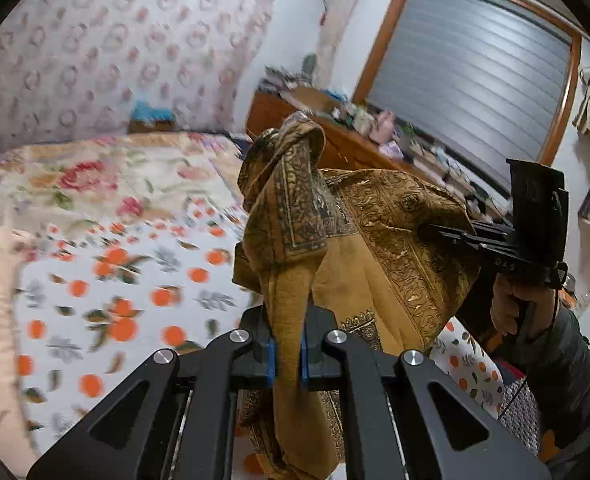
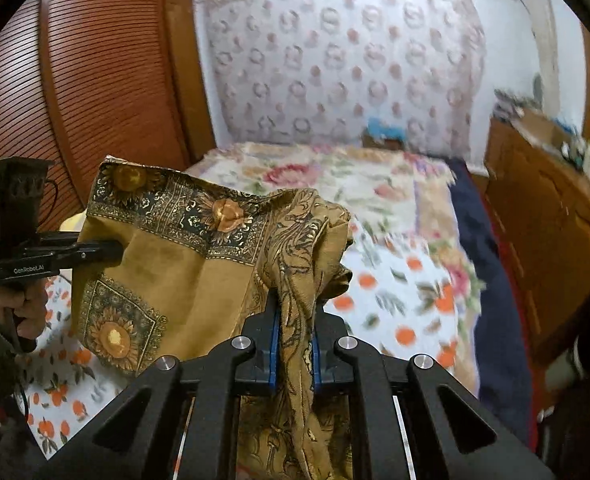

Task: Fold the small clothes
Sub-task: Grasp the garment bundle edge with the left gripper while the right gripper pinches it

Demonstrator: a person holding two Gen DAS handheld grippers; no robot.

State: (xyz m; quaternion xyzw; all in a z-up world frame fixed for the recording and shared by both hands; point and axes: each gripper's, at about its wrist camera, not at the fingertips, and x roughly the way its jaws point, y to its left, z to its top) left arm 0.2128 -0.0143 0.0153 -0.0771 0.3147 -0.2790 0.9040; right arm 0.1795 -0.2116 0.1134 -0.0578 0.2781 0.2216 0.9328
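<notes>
Scarf [image 1: 379, 216]: mustard cloth with dark ornamental border and sunflower squares. It hung in the air between the two tools, clear of the bed, bunched into a rope where each tool pinched it, the panel between sagging in loose folds. Judged held up by two edge points so its weight would pull it flat before a fold.

Left tool [image 1: 287, 364]: jaws drawn narrow, blue pads clamped on a gathered strip of scarf that rose ahead of the tool and flopped over in a knot-like curl.

Right tool [image 2: 295, 354]: the same, jaws narrow and pressed on a twisted bunch; more cloth trailed below the fingers. In the left view it reached in from the right, held by a hand [image 1: 523, 304] on its grip.

Bed [image 1: 107, 280]: below and beyond both tools, sheet printed with oranges, floral blanket farther off. Judged the surface for laying the scarf out.

Dresser [image 1: 347, 140]: ahead-right of left tool, cluttered.

Wardrobe [image 2: 95, 72]: left of right tool.
</notes>
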